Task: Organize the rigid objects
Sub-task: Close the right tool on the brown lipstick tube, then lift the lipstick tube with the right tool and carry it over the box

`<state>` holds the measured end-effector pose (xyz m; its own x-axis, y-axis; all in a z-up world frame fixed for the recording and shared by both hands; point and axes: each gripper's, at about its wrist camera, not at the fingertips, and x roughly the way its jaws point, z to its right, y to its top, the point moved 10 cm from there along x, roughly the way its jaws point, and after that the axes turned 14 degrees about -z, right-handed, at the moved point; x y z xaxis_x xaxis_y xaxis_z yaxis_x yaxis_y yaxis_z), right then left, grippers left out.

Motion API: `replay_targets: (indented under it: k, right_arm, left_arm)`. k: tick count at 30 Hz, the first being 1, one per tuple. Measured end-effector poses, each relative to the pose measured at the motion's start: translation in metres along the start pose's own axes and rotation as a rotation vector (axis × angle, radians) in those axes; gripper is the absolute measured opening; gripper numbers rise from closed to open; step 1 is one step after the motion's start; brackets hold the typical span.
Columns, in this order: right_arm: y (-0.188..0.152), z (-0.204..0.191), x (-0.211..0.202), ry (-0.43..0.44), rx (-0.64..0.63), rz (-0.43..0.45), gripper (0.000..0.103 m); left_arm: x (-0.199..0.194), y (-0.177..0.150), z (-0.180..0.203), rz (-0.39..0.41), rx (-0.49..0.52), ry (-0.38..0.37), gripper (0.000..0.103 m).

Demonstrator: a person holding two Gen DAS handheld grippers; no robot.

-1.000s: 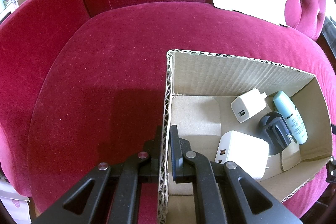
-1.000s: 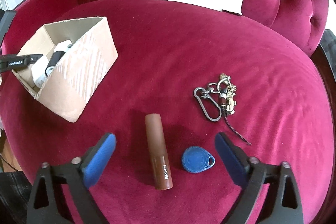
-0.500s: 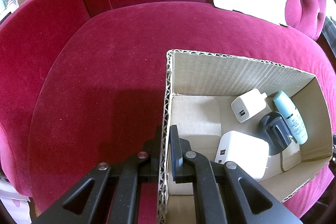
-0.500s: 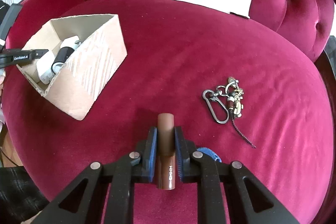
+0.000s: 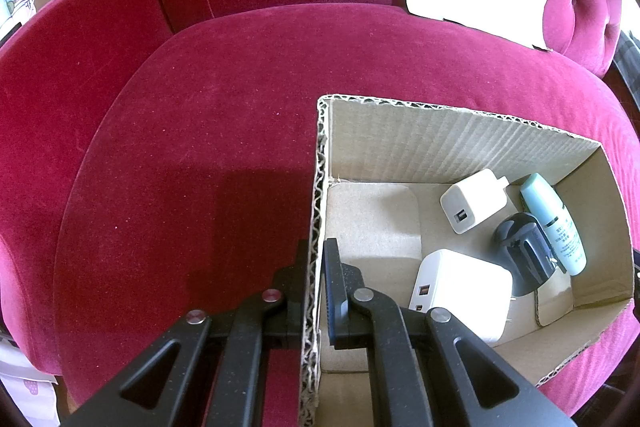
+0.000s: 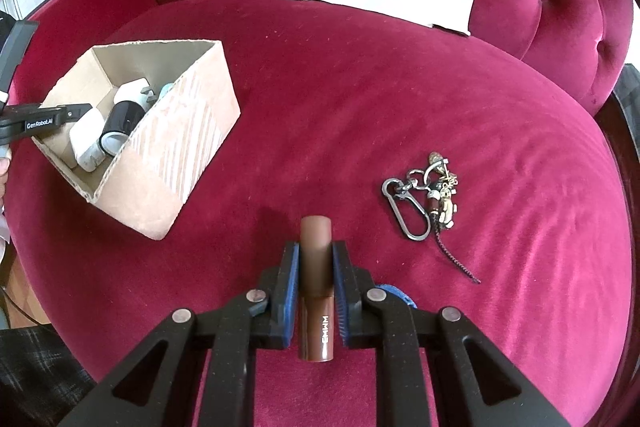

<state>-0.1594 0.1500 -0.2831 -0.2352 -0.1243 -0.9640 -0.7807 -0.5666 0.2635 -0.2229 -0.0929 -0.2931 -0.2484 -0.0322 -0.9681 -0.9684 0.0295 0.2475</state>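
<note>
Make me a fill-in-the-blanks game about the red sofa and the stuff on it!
1. The right tongs are shut on a ____ tube.
2. The left tongs pinch the wall of the ____ box.
3. The keyring lies on the ____, outside the box.
4. Inside the box, the small white charger lies beside a pale ____ bottle.

Missing words: brown; cardboard; sofa; blue

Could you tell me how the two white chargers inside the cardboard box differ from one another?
The small white charger is clearly more compact than the large white charger. The small one shows a single USB port; the large one shows two. The small one lies towards the far wall of the cardboard box, while the large one lies nearer the camera, beside the black adapter. Both are white, boxy and rest on the box floor.
</note>
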Motion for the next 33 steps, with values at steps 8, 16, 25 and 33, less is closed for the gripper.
replay_targets:
  k: [8,16,25,33]
  right_arm:
    - [0.002,-0.002,-0.013,-0.008,0.018,0.000,0.016]
    - [0.012,-0.006,-0.029,-0.010,0.031,0.019,0.016]
    - [0.025,-0.017,-0.050,-0.003,0.042,0.045,0.016]
    - [0.047,-0.025,-0.069,0.009,0.056,0.087,0.016]
  left_arm:
    - [0.000,0.000,0.000,0.000,0.000,0.000,0.005]
    - [0.000,0.000,0.000,0.000,0.001,0.001,0.005]
    - [0.000,-0.001,-0.001,0.001,0.001,0.002,0.006]
    - [-0.001,-0.001,-0.002,0.001,0.001,0.003,0.006]
